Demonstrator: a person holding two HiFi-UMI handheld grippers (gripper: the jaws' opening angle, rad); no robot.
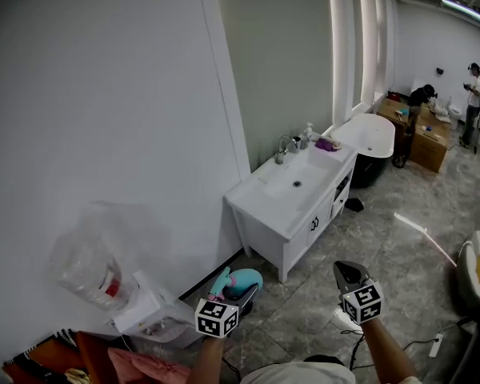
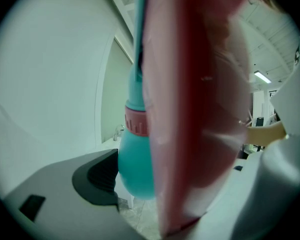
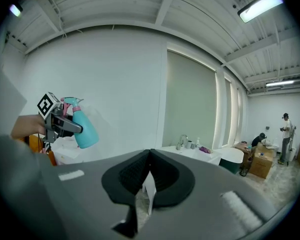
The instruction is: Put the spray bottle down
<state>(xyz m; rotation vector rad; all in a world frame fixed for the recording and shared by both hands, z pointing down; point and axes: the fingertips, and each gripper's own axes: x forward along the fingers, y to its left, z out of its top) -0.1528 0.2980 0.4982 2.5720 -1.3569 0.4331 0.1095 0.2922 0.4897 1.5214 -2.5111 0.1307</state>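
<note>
Head view: gripping the teal spray bottle point(image 1: 242, 281) in the left tool point(image 1: 238, 293), jaws clamping its body, over the floor point(image 1: 384, 254) and well apart from the white vanity surface point(image 1: 280, 202) ahead. Holding the right tool point(image 1: 348, 277) with jaws together on nothing. Right gripper view alone showing the bottle neck-up, slightly tilting. Left gripper view mostly catching a blurred pink shape point(image 2: 200, 109).

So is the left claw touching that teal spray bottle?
Touching. The right gripper view shows the spray bottle held aloft in the left gripper, clamped between its jaws.
</note>
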